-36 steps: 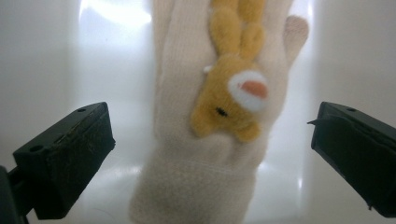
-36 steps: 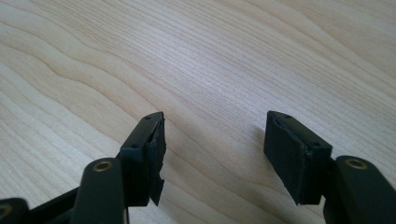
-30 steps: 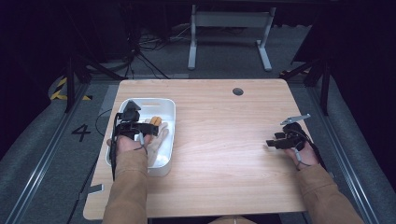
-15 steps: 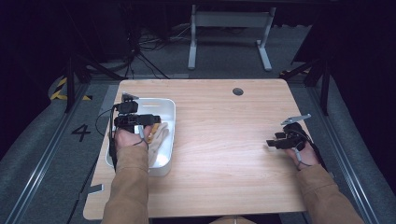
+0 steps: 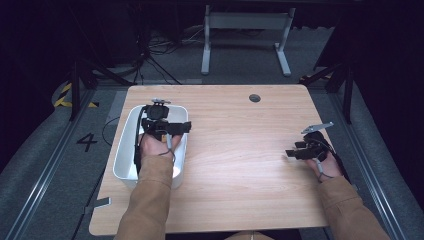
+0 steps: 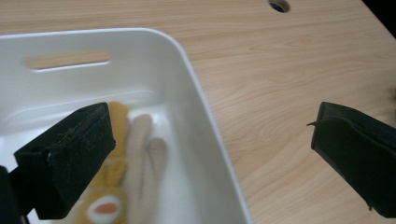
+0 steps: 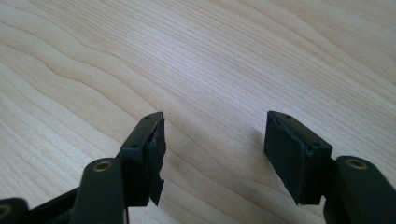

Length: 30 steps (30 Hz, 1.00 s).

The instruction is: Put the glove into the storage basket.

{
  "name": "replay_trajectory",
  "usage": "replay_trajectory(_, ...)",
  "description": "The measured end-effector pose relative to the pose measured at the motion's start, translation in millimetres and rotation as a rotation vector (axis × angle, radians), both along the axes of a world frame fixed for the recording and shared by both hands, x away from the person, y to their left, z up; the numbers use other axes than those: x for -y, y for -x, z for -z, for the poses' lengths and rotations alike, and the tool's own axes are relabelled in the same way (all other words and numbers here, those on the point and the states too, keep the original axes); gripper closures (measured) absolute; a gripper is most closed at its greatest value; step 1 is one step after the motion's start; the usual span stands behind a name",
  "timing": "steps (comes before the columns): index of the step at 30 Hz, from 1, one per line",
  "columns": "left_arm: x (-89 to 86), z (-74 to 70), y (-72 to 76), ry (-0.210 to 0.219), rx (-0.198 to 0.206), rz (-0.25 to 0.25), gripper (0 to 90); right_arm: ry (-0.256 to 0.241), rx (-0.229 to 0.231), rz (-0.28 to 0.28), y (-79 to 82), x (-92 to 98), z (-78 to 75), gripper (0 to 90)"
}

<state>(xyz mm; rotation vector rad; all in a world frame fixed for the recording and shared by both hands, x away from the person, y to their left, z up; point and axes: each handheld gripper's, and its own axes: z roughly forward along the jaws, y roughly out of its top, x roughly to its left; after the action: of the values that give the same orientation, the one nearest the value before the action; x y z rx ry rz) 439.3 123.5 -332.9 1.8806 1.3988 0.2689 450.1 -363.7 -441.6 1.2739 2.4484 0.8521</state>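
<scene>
Overhead, left gripper (image 5: pixel 167 127) held above the white plastic bin (image 5: pixel 127 150) at the table's (image 5: pixel 240 165) left, jaws spread wide and empty, yellow-and-cream plush toy (image 6: pixel 123 182) lying inside the bin beneath them, right gripper (image 5: pixel 295 151) well apart near the right edge, jaws parted, holding nothing

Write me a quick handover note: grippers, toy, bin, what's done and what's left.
Left gripper: open wide, empty, over the right rim of the white bin at the table's left side.
Right gripper: open, empty, low over bare wood at the right.
Toy: yellow and cream plush lying in the bin, not held.
Done: toy appears to be placed in the bin.
Left: probably just draw the left gripper clear.
</scene>
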Motion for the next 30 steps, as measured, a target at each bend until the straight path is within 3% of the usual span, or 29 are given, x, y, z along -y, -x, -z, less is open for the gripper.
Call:
replay_trajectory(1, 4.8, -1.2, 0.9, 0.005, -0.003, 0.021, 0.0, 0.001, 0.002, 0.001, 0.1, 0.2, 0.0, 38.9)
replay_trajectory(6, 29.0, -8.8, 11.1, 0.048, 0.066, 0.138, 1.9, 0.004, -0.002, -0.003, -1.1, 0.8, 1.3, 38.9)
replay_trajectory(10, 49.0, -8.9, 16.2, 0.074, 0.075, 0.289, 1.8, 0.011, 0.006, -0.009, -0.9, -0.4, 1.1, 38.9)
replay_trajectory(13, 62.1, -5.6, 21.8, 0.043, 0.082, 0.388, 1.5, 0.010, 0.010, -0.017, -0.6, -1.8, 0.9, 38.9)
replay_trajectory(19, 79.3, 3.0, 29.0, 0.070, 0.084, 0.476, 1.3, 0.020, 0.013, -0.021, 0.2, -4.1, 0.3, 38.9)
replay_trajectory(25, 97.1, 14.6, 36.2, 0.048, 0.098, 0.540, 1.0, 0.024, 0.015, -0.029, -0.2, -5.2, 0.6, 38.9)
replay_trajectory(30, 104.8, 20.9, 43.7, 0.087, 0.118, 0.577, 0.7, 0.025, 0.018, -0.035, 0.2, -5.1, 0.3, 38.9)
